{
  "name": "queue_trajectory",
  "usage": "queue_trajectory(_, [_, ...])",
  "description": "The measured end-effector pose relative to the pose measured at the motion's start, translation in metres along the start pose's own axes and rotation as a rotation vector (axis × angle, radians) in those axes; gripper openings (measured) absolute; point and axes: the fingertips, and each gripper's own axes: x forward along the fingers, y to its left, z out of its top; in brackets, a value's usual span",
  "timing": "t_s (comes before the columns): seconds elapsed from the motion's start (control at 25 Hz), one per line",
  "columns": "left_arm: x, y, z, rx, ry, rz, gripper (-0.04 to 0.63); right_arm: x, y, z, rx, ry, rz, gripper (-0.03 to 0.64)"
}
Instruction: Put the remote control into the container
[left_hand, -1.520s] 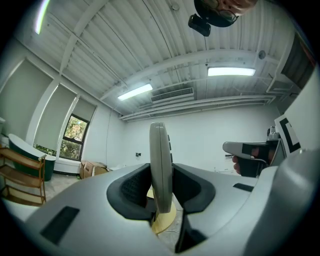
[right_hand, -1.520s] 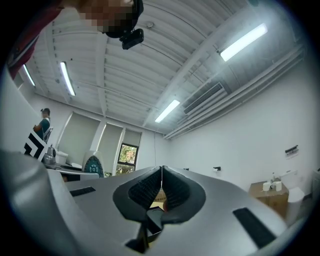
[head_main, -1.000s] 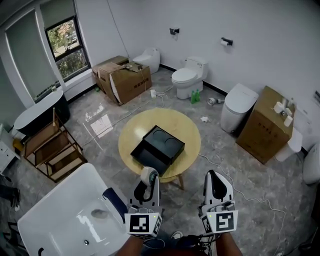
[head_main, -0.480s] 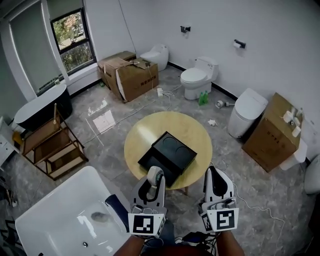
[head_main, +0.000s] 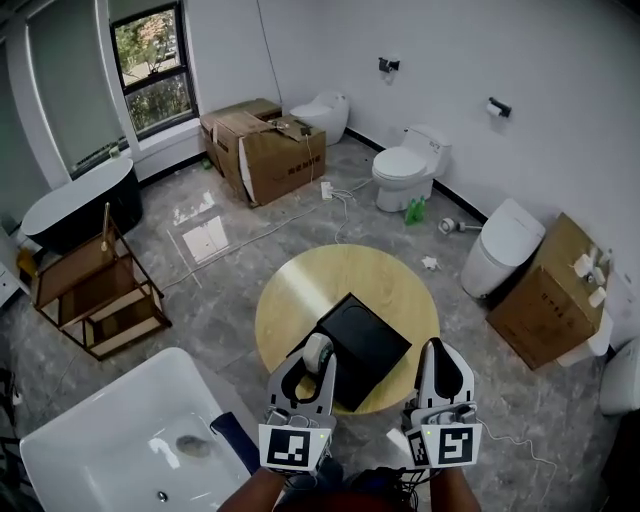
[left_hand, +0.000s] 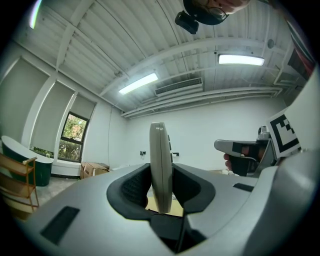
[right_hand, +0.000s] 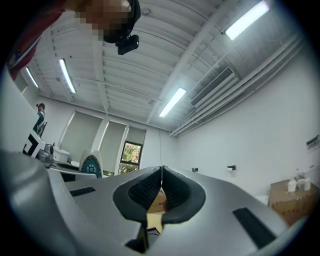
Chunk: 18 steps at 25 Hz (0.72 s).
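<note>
**Head view.** Seen from above, two hands each hold a tool at the bottom of the picture. The left tool (head_main: 316, 368) clamps a pale remote control (head_main: 318, 350), which stands on edge between its jaws. The remote control shows against the near left edge of a black container (head_main: 372, 338). The container sits on a round wooden desk (head_main: 300, 295), toward the side nearest the person. The right tool (head_main: 441, 352) is level with the left one, just off the desk's near right rim. A white basin (head_main: 100, 440) fills the lower left corner. A toilet (head_main: 405, 170) and a cardboard box (head_main: 265, 150) stand farther back on the grey tiled floor.

**Left gripper view.** The remote control (left_hand: 161, 165) rises upright and edge-on, pinched between the two dark pads (left_hand: 131, 189). The right tool (left_hand: 245, 149) shows off to the right with a hand behind it.

**Right gripper view.** The right tool's (right_hand: 161, 192) jaws are pressed together with nothing between them. At far left, the remote control (right_hand: 92, 164) shows its teal button face.
</note>
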Motion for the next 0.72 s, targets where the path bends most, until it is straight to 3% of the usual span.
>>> queue_trajectory(0.36, [0.036, 0.005, -0.031, 0.024, 0.129, 0.005, 0.118, 0.039, -0.028, -0.017, 0.01, 0.018, 0.013, 0.025])
queue_trajectory(0.72, [0.047, 0.005, -0.077, 0.046, 0.248, 0.063, 0.118, 0.057, -0.049, -0.04, 0.019, 0.036, 0.051, 0.025])
